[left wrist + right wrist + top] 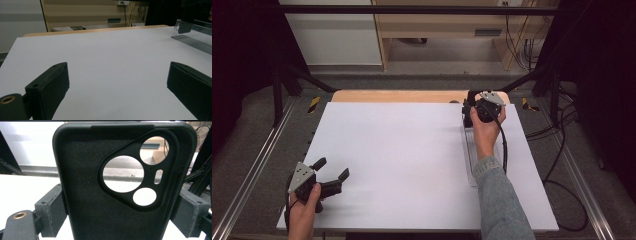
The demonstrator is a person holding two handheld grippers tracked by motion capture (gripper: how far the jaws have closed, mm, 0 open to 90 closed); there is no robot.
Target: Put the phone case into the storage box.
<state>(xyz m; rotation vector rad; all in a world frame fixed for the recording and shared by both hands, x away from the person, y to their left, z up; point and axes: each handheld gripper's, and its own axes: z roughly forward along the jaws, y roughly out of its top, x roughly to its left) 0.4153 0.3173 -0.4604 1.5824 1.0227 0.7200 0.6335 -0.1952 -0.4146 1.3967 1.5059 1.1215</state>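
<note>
Standing upright between the right gripper (120, 212) jaws (clamped): phone case (100, 195).

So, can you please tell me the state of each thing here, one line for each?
Black soft phone case with camera cut-outs: upright, clamped between the right gripper's jaws, inside facing the camera.
Right gripper: shut on the case, at the far right of the table.
Left gripper: open, holding nothing.
Clear plastic tray: lying on the white table.
</note>
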